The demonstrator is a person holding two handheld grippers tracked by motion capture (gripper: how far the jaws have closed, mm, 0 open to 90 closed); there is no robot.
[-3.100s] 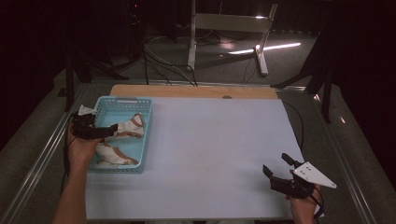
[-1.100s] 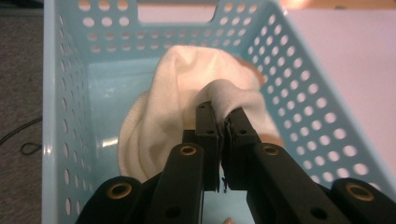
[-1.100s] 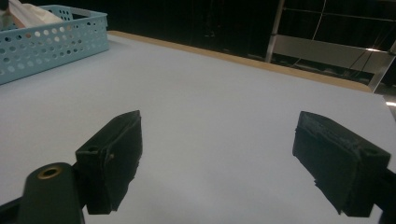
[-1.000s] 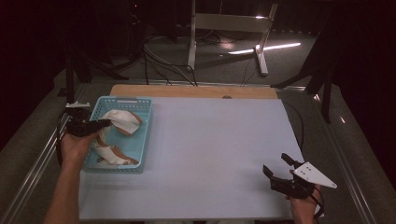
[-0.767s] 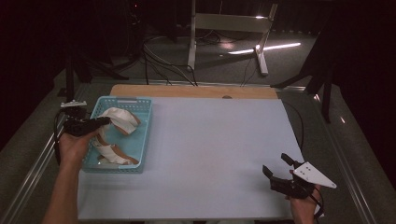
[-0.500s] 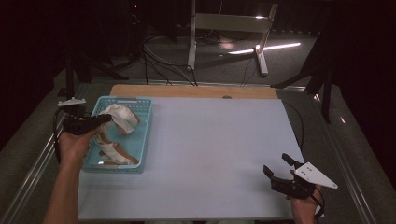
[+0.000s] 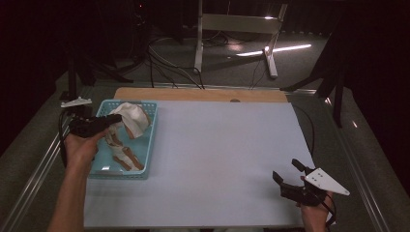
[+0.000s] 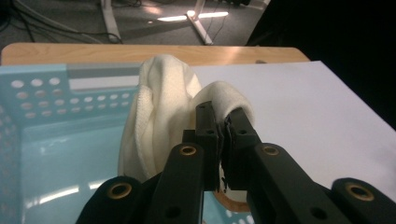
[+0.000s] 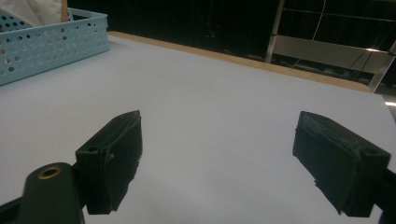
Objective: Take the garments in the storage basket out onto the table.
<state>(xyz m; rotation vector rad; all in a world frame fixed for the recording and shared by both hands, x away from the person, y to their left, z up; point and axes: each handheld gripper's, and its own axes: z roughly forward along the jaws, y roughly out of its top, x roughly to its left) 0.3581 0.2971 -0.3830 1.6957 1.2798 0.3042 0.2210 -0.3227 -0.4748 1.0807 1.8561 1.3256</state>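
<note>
A cream-white sock (image 7: 131, 118) hangs above the light blue perforated basket (image 7: 145, 147) at the table's left. My left gripper (image 7: 116, 118) is shut on it; in the left gripper view the black jaws pinch a fold of the sock (image 8: 163, 112) over the basket (image 8: 37, 102). Other white and tan socks (image 7: 123, 152) lie in the basket. Near the front right edge my right gripper (image 7: 287, 179) rests low over the white mat with its jaws wide apart and nothing between them; the right gripper view has the same gripper (image 9: 219, 154) and the basket (image 9: 46, 44) far off.
A white mat (image 7: 222, 154) covers the tabletop, with a wooden strip (image 7: 203, 94) along its far edge. A metal stand (image 7: 232, 29) and cables lie on the dark floor beyond. A metal rail (image 7: 34, 179) runs along the left side.
My left gripper has risen and drawn back toward the left, lifting the white sock higher out of the basket. The right gripper has stayed put.
</note>
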